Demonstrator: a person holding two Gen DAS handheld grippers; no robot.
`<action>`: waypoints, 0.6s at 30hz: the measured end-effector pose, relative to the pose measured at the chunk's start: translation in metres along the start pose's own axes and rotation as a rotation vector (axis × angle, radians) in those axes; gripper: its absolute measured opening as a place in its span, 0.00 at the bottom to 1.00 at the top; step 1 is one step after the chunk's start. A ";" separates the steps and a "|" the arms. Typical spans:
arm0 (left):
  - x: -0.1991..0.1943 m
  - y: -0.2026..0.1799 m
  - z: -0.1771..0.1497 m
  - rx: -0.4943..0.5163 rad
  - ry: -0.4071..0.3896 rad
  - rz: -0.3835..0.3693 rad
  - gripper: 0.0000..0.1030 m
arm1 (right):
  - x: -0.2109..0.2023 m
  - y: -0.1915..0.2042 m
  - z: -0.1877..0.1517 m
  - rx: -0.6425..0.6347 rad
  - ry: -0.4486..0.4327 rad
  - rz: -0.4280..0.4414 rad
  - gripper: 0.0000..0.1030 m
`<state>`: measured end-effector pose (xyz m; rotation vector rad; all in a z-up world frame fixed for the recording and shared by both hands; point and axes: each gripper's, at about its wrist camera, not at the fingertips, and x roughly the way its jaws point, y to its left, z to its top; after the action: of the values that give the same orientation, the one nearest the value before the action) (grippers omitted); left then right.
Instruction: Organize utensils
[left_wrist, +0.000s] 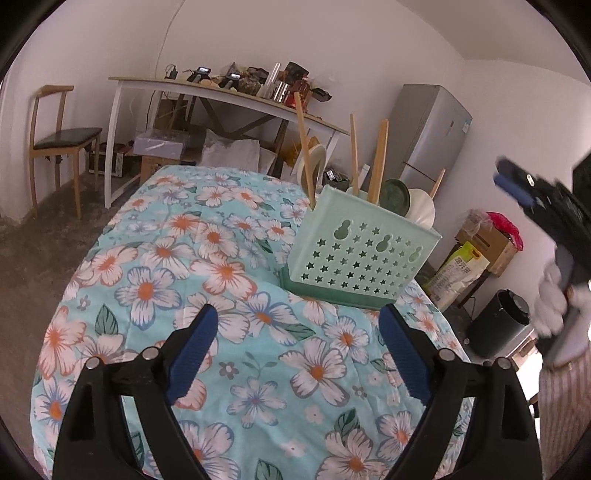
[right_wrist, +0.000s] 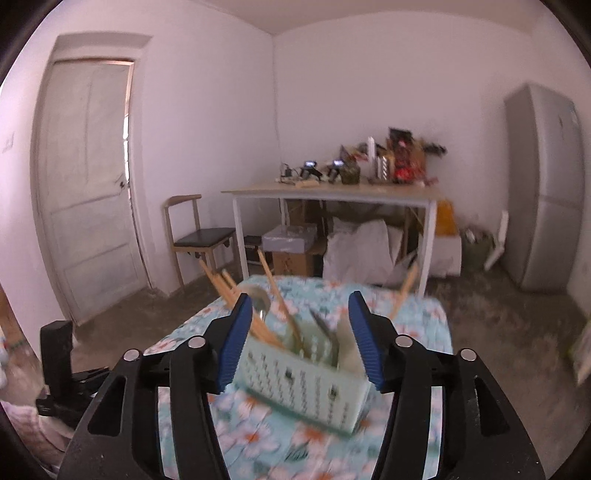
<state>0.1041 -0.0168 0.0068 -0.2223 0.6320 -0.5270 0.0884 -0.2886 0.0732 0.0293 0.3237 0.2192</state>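
Observation:
A mint-green utensil basket (left_wrist: 356, 251) with star-shaped holes stands on the floral tablecloth (left_wrist: 207, 258). In it stand wooden chopsticks (left_wrist: 378, 162), a dark green round utensil (left_wrist: 394, 194) and a white spoon (left_wrist: 421, 206). My left gripper (left_wrist: 297, 314) is open just in front of the basket, with only cloth between its fingers. My right gripper (right_wrist: 300, 299) is open too, and the blurred basket (right_wrist: 303, 384) lies beyond and below its blue pads with chopsticks (right_wrist: 275, 295) sticking up. The left wrist view shows the right gripper (left_wrist: 502, 173) in a white-gloved hand, up to the basket's right.
The small table drops off to bare floor on all sides. A long desk (right_wrist: 332, 194) with clutter, a wooden chair (right_wrist: 199, 232), a grey fridge (right_wrist: 543, 192) and a door (right_wrist: 88, 184) line the walls. A black bin (left_wrist: 498, 321) and boxes stand right of the table.

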 end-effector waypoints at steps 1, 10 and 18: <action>0.000 -0.003 0.001 0.006 -0.004 0.019 0.88 | -0.003 -0.001 -0.006 0.019 0.008 0.001 0.56; -0.003 -0.019 0.016 -0.001 -0.049 0.165 0.94 | 0.002 -0.009 -0.058 0.196 0.175 0.003 0.68; 0.002 -0.029 0.024 0.032 -0.050 0.276 0.94 | 0.016 -0.002 -0.087 0.220 0.304 -0.044 0.80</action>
<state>0.1078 -0.0416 0.0351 -0.1151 0.5939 -0.2645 0.0754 -0.2875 -0.0143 0.2075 0.6495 0.1427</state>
